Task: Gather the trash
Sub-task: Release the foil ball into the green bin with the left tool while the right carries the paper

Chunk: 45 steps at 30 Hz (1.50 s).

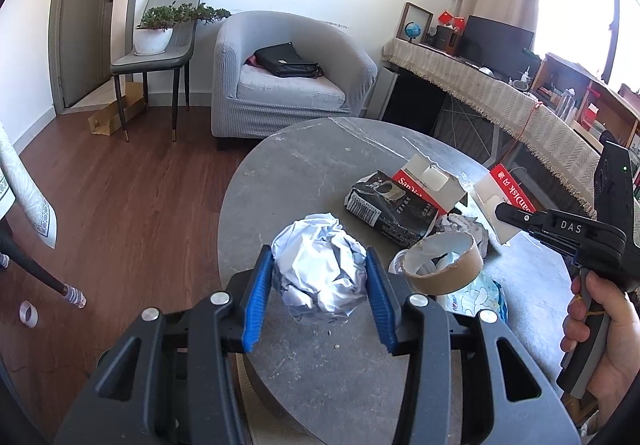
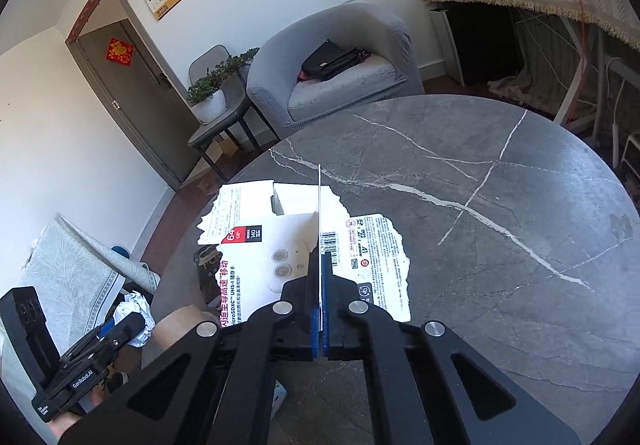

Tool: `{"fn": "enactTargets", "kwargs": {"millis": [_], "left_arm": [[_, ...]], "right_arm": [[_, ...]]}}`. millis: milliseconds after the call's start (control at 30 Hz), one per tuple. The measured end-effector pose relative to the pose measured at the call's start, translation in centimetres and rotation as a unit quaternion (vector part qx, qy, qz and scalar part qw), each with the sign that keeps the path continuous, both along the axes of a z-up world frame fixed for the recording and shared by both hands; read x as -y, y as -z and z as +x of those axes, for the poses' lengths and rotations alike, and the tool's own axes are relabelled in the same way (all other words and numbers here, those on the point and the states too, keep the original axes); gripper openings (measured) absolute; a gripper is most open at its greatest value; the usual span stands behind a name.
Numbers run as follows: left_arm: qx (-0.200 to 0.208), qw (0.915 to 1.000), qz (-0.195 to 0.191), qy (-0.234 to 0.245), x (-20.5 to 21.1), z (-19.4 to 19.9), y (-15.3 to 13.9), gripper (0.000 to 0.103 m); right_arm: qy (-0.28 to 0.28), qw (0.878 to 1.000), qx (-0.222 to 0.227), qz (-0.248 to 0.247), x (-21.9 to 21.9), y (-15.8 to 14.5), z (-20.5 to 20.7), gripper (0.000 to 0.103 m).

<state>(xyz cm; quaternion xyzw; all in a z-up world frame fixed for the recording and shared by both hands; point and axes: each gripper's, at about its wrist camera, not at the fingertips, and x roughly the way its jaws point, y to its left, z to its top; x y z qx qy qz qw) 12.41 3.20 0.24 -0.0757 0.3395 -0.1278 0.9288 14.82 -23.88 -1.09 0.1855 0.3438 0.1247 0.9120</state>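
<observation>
My left gripper (image 1: 318,259) is shut on a crumpled white paper ball (image 1: 320,269), its blue pads pressing both sides just above the grey marble table (image 1: 304,173). The right wrist view shows that gripper (image 2: 126,325) and the ball (image 2: 136,309) at the lower left. My right gripper (image 2: 320,265) is shut on a torn white-and-red SanDisk card (image 2: 320,205), seen edge-on, with torn sheets spread to either side. In the left wrist view the right gripper (image 1: 503,211) pinches that card (image 1: 506,193) at the table's right, with a hand (image 1: 600,317) on its handle.
On the table lie a brown cardboard tape core (image 1: 442,263), a black foil packet (image 1: 394,211), another SanDisk card piece (image 1: 428,181), crumpled tissue (image 1: 466,225) and a flowered plastic bag (image 1: 476,293). A grey armchair (image 1: 288,85) stands behind, a cloth-covered desk (image 1: 500,93) to the right.
</observation>
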Motion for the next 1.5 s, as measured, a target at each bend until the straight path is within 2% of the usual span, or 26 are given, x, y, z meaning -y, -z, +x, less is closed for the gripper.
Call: {"fn": "enactTargets", "kwargs": {"millis": [433,833,1100,1500], "left_arm": [[0.01,0.9998,0.005,-0.015,-2.3,-3.1,-1.1,0.047],[-0.001,0.9989,0.019,-0.044,-7.0,-5.3,-1.0,0.047],[-0.023,0.997,0.038,-0.064,-10.9,-6.7,0.3,0.047],[-0.099,0.9876,0.071,-0.1,-17.6,-7.4,4.1,0.047]], "right_arm": [[-0.019,0.999,0.041,-0.005,-1.8,-1.9,-2.4,0.0],[-0.082,0.994,0.068,-0.004,-8.1,-3.7,-4.1,0.0],[-0.137,0.988,0.07,-0.007,-14.2,-3.7,-4.4,0.0],[-0.223,0.973,0.051,-0.043,-23.6,-1.7,-4.5,0.0]]}}
